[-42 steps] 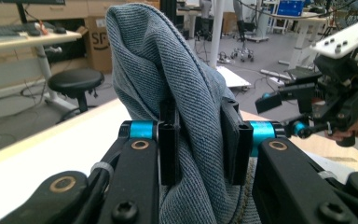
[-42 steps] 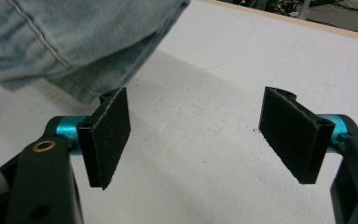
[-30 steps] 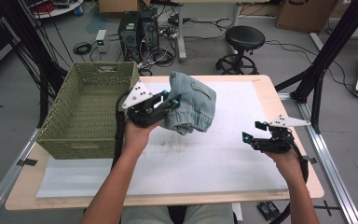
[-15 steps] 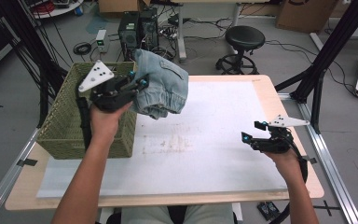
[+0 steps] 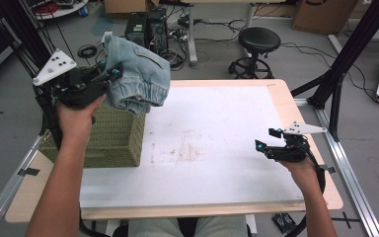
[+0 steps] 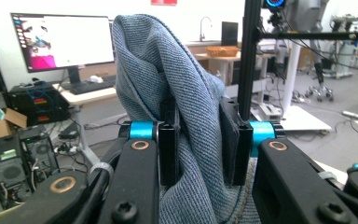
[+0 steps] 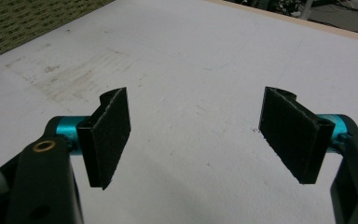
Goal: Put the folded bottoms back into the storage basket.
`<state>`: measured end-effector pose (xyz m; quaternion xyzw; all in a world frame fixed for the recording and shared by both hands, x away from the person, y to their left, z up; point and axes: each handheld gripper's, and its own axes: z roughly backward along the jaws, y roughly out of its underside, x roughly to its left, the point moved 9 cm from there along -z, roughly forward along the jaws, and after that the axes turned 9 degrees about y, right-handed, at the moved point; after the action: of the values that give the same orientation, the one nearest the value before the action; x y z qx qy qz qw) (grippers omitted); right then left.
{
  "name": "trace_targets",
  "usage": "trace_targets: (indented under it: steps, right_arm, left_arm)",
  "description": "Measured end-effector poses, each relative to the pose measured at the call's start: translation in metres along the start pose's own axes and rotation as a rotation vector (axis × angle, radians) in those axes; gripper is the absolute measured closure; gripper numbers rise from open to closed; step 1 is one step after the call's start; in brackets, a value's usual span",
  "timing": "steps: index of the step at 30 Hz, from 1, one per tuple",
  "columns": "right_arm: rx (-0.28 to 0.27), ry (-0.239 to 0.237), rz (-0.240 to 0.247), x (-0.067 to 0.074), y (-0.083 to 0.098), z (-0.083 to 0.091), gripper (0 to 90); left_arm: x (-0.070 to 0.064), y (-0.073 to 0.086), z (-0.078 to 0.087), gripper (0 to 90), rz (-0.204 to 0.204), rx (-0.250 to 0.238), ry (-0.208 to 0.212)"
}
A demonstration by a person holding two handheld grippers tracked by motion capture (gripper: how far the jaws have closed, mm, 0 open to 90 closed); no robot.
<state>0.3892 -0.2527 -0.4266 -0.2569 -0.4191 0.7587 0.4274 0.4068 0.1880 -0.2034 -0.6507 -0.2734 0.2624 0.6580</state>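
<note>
The left gripper, clenched on folded denim jeans, has swung them to the upper left over the woven basket for dropping, while the right gripper waits released above the surface.

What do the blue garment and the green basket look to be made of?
The garment held by the left gripper looks like faded denim: a diagonal twill weave shows in the left gripper view, with stitched seams. The basket looks woven, perhaps paper cord or dyed grass; its matte, ribbed walls leave the fibre open.

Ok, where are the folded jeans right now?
High view, upper left: the folded jeans hang clamped in the left tool, above the green basket.
</note>
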Motion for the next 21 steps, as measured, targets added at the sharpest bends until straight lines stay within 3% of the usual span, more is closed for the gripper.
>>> trace_targets:
  steps: [8,11,14,15,16,17,18,19,20,21]
  right_arm:
    - [-0.002,-0.002,0.002,0.002,0.000,0.000,25.1]
    - [-0.001,-0.001,0.000,0.002,0.000,0.000,25.1]
    - [0.003,-0.001,0.008,0.002,0.000,-0.001,25.1]
    - [0.005,-0.001,0.007,0.003,0.000,-0.002,25.1]
    - [0.005,-0.001,0.007,0.003,0.000,-0.002,25.1]
    - [0.006,0.000,0.009,0.003,0.000,-0.002,25.1]
    - [0.008,-0.001,0.009,0.004,0.001,-0.002,25.1]
    - [0.009,-0.002,0.013,0.004,0.001,-0.002,25.1]
    - [0.008,-0.001,0.015,0.004,0.001,-0.002,25.1]
    - [0.009,0.000,0.016,0.004,0.001,-0.002,25.1]
  left_arm:
    - [0.022,0.007,0.025,71.7,0.039,-0.008,-0.043]
    - [0.035,0.019,0.032,71.7,0.074,0.001,-0.058]
    - [0.053,0.039,0.039,71.4,0.138,0.017,-0.085]
    - [0.063,0.049,0.041,66.5,0.183,0.030,-0.109]
    - [0.077,0.062,0.043,66.5,0.198,0.057,-0.173]
    - [0.092,0.073,0.049,57.9,0.206,0.067,-0.268]
    - [0.105,0.082,0.055,48.0,0.242,0.051,-0.326]
    - [0.115,0.092,0.060,36.7,0.281,0.060,-0.386]
    - [0.121,0.100,0.065,27.4,0.294,0.081,-0.439]
    - [0.123,0.105,0.068,23.3,0.292,0.082,-0.447]
